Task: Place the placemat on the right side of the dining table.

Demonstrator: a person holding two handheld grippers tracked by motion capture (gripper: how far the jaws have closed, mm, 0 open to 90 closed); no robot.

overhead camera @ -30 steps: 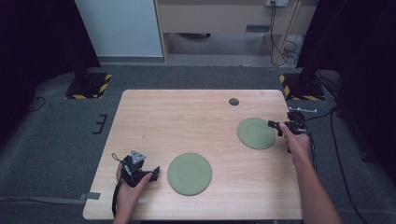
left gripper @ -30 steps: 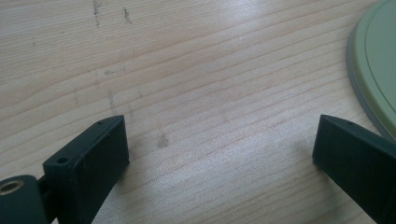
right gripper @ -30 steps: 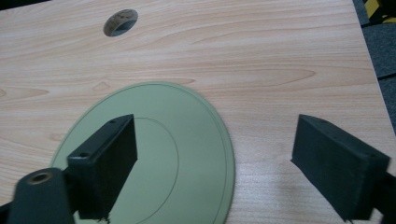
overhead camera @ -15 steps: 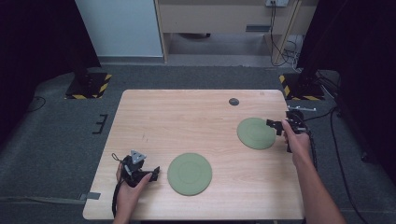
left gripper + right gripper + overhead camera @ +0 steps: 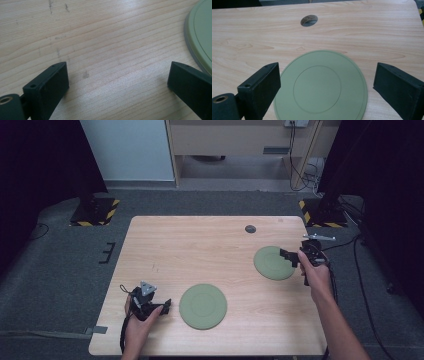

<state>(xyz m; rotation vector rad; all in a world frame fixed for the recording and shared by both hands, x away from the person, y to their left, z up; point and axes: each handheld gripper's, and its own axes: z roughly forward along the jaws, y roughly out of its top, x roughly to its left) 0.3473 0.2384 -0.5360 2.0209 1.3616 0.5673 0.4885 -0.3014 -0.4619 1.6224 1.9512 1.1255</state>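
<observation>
Green plates lie flat and empty on the desk: the far plate sits near the right edge, between the right gripper's wide jaws; the near plate lies just beside the left gripper, jaws wide, bare wood between

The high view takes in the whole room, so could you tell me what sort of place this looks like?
Probably a lab or recording workspace: a bare wooden table on grey carpet, stand bases with yellow-black hazard stripes, and cables trailing across the floor.
</observation>
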